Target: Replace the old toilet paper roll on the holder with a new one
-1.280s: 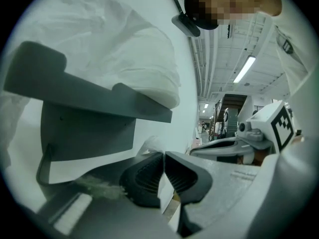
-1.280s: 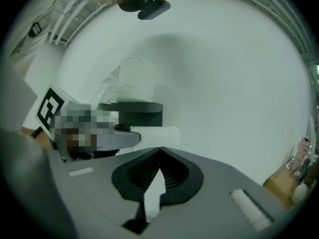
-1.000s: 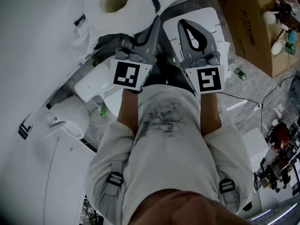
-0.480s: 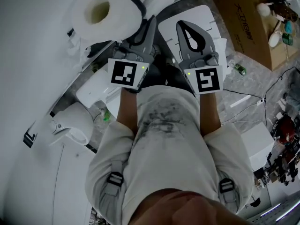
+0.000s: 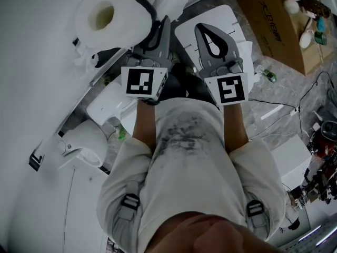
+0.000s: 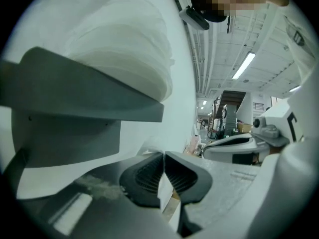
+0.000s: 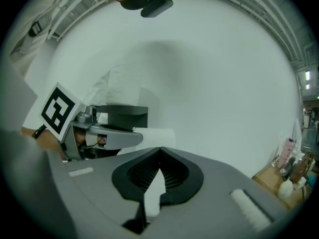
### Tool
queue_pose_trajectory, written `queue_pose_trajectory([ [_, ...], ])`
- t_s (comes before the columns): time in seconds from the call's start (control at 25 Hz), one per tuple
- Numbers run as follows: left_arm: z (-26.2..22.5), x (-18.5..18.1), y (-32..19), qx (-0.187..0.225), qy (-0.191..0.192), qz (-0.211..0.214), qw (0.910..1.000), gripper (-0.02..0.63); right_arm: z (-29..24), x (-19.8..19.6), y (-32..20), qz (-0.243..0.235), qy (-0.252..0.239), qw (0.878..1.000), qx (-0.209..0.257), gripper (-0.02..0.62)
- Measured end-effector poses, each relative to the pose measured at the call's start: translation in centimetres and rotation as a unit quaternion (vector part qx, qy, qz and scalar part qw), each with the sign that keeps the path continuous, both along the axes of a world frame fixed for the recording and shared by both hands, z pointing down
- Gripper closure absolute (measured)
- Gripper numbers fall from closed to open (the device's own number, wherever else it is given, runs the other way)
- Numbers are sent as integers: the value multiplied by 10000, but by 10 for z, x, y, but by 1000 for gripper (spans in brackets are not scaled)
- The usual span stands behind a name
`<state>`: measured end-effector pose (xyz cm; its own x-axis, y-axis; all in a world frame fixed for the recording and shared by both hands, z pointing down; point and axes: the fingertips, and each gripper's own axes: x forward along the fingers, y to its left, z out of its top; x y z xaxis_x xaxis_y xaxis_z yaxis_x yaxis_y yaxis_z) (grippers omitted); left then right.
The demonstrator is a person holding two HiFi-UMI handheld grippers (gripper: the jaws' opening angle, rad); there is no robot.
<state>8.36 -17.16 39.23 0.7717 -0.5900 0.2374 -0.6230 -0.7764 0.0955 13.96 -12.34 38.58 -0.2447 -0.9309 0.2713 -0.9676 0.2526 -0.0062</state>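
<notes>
Hanging on its holder (image 6: pixel 79 91), the toilet paper roll (image 5: pixel 108 17) sits at eleven o'clock in the head view. The left gripper (image 5: pixel 165 21) is just beside it at the roll's four o'clock, jaws pressed together. The right gripper (image 5: pixel 201 28), likewise pressed together, is alongside, with a cardboard box (image 5: pixel 274 20) at one o'clock.

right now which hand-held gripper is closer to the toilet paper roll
The left hand-held gripper: its tips sit right beside the big white toilet paper roll, while the right hand-held gripper points over a flat white panel farther away.
</notes>
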Motion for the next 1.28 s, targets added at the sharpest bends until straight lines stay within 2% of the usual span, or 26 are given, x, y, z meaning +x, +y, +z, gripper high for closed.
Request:
queue_pose_trajectory([
  [0.32,3,3,-3,-55,-203,-277,9994,591,-3,3,-5,83,-33,9999,52,592],
  [0.64,0,6,-8,107,-300,-424,9986,591,-6,6,-12,180,-65,9998,115,592],
  [1.12,0,10,-11,298,-664,-526,9960,591,-6,8,-21,361,-41,9992,159,593],
  [1.28,0,18,-9,316,-659,-372,9966,591,-6,11,-22,397,-75,9990,177,592],
])
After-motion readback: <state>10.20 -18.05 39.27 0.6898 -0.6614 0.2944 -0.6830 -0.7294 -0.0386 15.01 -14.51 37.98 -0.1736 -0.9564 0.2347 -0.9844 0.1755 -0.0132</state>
